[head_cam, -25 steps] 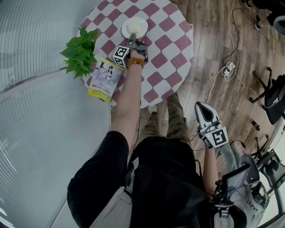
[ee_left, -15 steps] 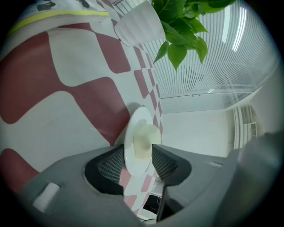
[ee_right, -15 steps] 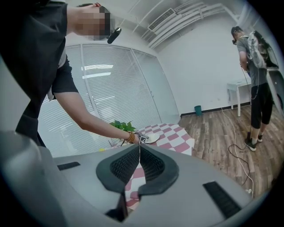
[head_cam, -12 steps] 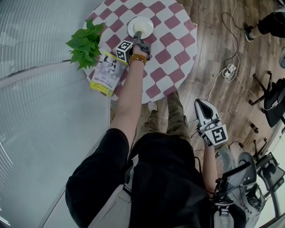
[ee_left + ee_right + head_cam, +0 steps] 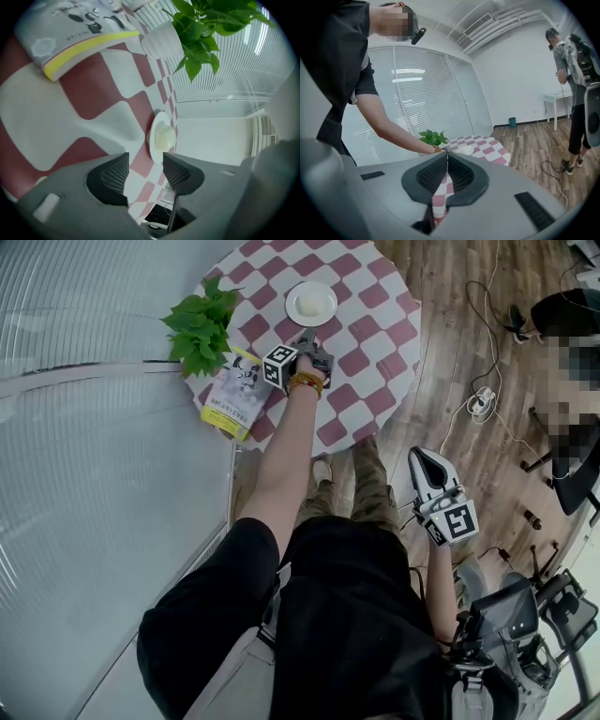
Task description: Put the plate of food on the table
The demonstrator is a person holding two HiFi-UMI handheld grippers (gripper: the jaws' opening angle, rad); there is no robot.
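**Plate at rest, left tool released.** The round white plate [image 5: 310, 304] carries a pale yellow portion of food. It lies flat and face up near the middle of the red-and-white chequered round tabletop [image 5: 367, 332]. Being circular, it shows no long axis. The left arm is stretched forward over the tabletop, with the left tool [image 5: 307, 337] aimed at the plate and tilted downward. Its jaws have just been opening and stand apart, empty, with the plate just beyond their tips. The right tool [image 5: 424, 468], jaws together, is held at the person's side above the wooden floor [image 5: 431, 352].

light: bright, even daylight | edges: fisheye-warped, dark corners | focus: sharp
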